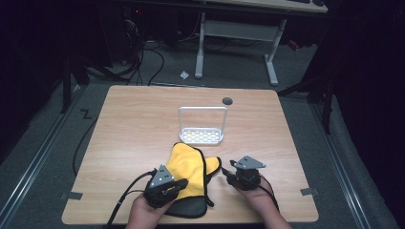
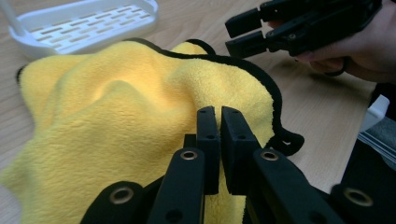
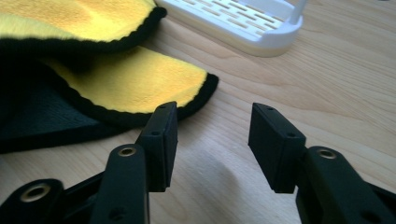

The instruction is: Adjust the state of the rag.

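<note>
The left claw (image 2: 219,116) has pinched a fold of the yellow cloth (image 1: 188,164) lying on the counter (image 1: 133,124) just in front of the white rack (image 1: 202,135), so the right claw (image 3: 212,123) (jaws apart, nothing between them) probably needs the cloth's near corner next.

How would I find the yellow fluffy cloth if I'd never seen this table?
Look at the wooden table and find the near edge, where the person's two hands come in. Between the left gripper and the right gripper lies the yellow cloth, just in front of a white rack. It is the only soft, bright yellow thing there, edged in black with a dark underside.
</note>
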A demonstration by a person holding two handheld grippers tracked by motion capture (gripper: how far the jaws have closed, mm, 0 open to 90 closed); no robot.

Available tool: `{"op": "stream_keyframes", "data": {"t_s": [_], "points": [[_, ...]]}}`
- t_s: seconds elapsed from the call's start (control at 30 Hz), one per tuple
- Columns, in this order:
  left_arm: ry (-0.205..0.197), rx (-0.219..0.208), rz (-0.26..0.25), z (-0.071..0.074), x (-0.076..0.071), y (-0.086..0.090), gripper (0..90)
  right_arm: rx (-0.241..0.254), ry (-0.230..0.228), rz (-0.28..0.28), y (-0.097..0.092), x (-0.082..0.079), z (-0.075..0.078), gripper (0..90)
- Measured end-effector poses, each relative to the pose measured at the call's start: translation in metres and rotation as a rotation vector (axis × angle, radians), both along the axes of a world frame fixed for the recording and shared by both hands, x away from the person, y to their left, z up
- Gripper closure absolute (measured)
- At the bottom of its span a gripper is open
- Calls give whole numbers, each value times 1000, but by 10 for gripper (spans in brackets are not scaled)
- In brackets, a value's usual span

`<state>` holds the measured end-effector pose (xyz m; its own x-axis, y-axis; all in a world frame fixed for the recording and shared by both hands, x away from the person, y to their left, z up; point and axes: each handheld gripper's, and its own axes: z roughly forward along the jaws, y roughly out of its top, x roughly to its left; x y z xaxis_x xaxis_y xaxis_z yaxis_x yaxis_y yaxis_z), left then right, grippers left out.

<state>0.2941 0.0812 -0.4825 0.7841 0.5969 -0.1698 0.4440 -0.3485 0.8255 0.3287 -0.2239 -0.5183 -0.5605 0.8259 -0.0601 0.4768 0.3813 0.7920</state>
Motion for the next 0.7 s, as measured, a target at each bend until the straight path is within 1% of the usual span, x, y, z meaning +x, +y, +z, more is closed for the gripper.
{"op": "stream_keyframes", "data": {"t_s": [0.03, 0.07, 0.1, 0.17, 0.27, 0.3, 0.33, 0.4, 0.43, 0.47, 0.53, 0.57, 0.6, 0.67, 0.7], "points": [[-1, -6, 8, 1, 1, 3, 863, 1, 0, 8, 2, -1, 0, 565], [-1, -6, 8, 1, 1, 3, 864, 1, 0, 8, 2, -1, 0, 565], [-5, -10, 27, 2, 3, 8, 864, 10, 8, 36, 8, -2, 0, 594], [-7, -13, 45, 3, 5, 13, 866, 18, 14, 70, 15, -4, 0, 621], [-17, -15, 84, 4, 10, 23, 868, 10, 17, 117, 27, -7, -1, 668], [-17, -15, 84, 4, 10, 23, 868, 10, 17, 117, 27, -7, -1, 668], [-17, -23, 109, 4, 12, 30, 869, -7, 26, 171, 41, -10, -3, 705], [-14, -29, 138, 4, 14, 39, 870, -19, 28, 202, 49, -11, -5, 735], [-14, -29, 138, 4, 14, 39, 870, -27, 30, 221, 54, -12, -6, 746], [-15, -29, 168, 3, 15, 47, 871, -41, 31, 238, 59, -12, -7, 755], [-9, -24, 200, 1, 17, 58, 871, -65, 41, 256, 66, -11, -10, 767], [-9, -24, 200, 1, 17, 58, 872, -65, 41, 256, 66, -11, -10, 767], [3, -25, 229, -2, 19, 67, 872, -72, 60, 265, 69, -9, -11, 800], [8, -16, 262, -4, 20, 77, 872, -81, 69, 273, 71, -7, -12, 832], [8, -16, 262, -4, 20, 77, 872, -81, 69, 273, 71, -7, -12, 832]]}}
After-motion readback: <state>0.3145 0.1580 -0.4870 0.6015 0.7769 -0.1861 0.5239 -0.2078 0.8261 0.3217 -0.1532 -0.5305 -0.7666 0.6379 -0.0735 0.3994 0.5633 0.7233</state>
